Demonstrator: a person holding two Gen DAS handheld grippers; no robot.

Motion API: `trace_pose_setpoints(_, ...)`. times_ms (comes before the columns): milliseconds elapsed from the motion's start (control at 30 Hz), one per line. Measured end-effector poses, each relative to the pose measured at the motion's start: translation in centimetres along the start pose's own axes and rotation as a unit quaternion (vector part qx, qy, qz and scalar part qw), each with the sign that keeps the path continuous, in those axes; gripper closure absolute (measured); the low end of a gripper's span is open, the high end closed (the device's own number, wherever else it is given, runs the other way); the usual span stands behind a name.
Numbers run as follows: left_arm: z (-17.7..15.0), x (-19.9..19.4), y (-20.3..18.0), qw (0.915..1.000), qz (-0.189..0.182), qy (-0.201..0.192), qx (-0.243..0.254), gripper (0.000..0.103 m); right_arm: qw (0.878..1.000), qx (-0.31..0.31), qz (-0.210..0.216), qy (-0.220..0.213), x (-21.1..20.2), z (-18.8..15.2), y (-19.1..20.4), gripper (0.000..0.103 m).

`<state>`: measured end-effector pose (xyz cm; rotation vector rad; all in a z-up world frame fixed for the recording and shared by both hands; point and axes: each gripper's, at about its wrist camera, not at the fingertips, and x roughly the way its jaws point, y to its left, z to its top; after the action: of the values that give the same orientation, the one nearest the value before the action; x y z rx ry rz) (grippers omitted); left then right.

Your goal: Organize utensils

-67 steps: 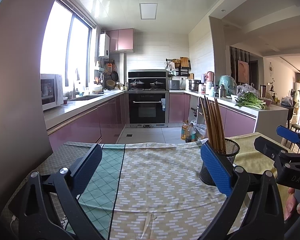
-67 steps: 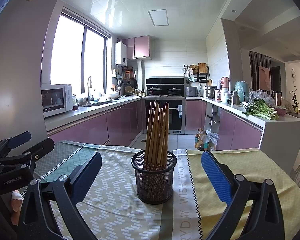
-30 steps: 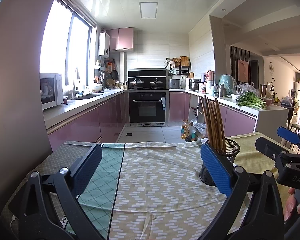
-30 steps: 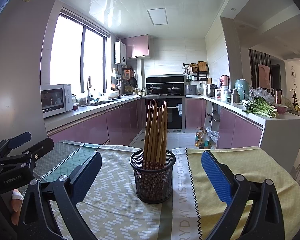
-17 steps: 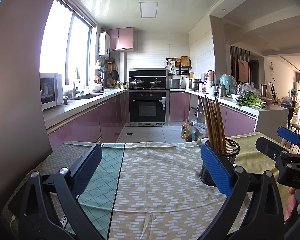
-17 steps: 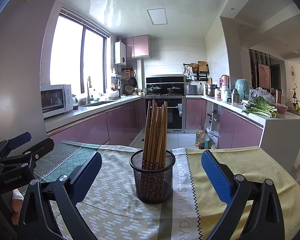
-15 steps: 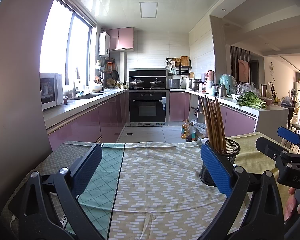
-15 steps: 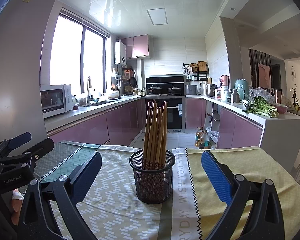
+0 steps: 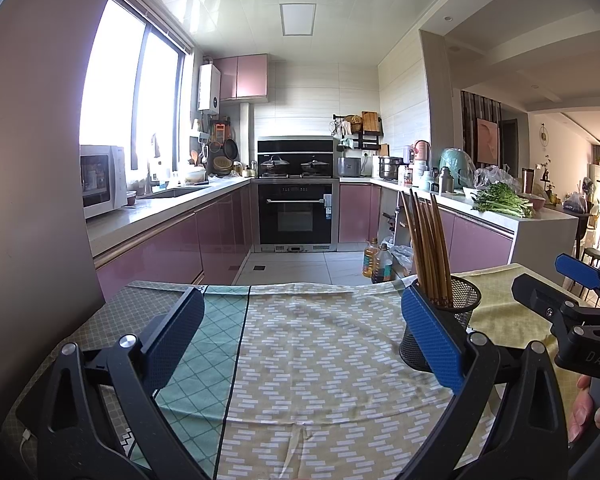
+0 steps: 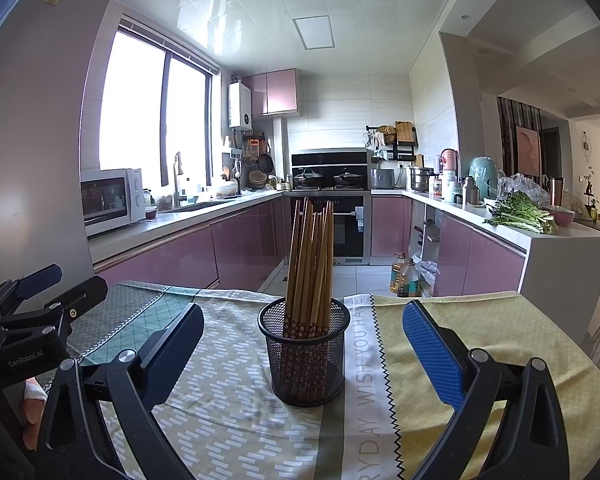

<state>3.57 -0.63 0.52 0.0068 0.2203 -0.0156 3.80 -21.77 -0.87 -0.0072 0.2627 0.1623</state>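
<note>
A black mesh holder (image 10: 306, 354) stands upright on the cloth-covered table, with several wooden chopsticks (image 10: 311, 264) upright in it. My right gripper (image 10: 302, 344) is open and empty, its fingers apart on either side of the holder, a little short of it. My left gripper (image 9: 300, 334) is open and empty over the patterned cloth. In the left wrist view the holder (image 9: 458, 312) stands behind the right blue pad (image 9: 430, 338), with the chopsticks (image 9: 426, 246) leaning left. The right gripper's body (image 9: 572, 312) shows at the right edge there.
The table carries a green-and-beige cloth (image 9: 300, 360) on the left and a yellow cloth (image 10: 480, 340) on the right. Its far edge drops to the kitchen floor. Pink cabinets, an oven (image 9: 296, 216) and counters stand beyond. The left gripper's body (image 10: 24, 328) shows at the left.
Almost nothing has changed. The right wrist view shifted very slightly early on, then held still. Both grippers stay open and the holder stays in place.
</note>
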Motion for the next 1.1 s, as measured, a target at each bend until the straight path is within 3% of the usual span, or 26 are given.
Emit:
trace_pose_setpoints(933, -0.20, -0.11, 0.29, 0.9999, 0.009, -0.004, 0.001, 0.006, 1.000, 0.002, -0.001, 0.000, 0.11, -0.09, -0.05, 0.006)
trace_pose_setpoints(1100, -0.53, 0.62, 0.69, 0.9997, 0.013, 0.019, -0.001, 0.006, 1.000, 0.004, -0.003, 0.008, 0.39, -0.47, -0.61, 0.006)
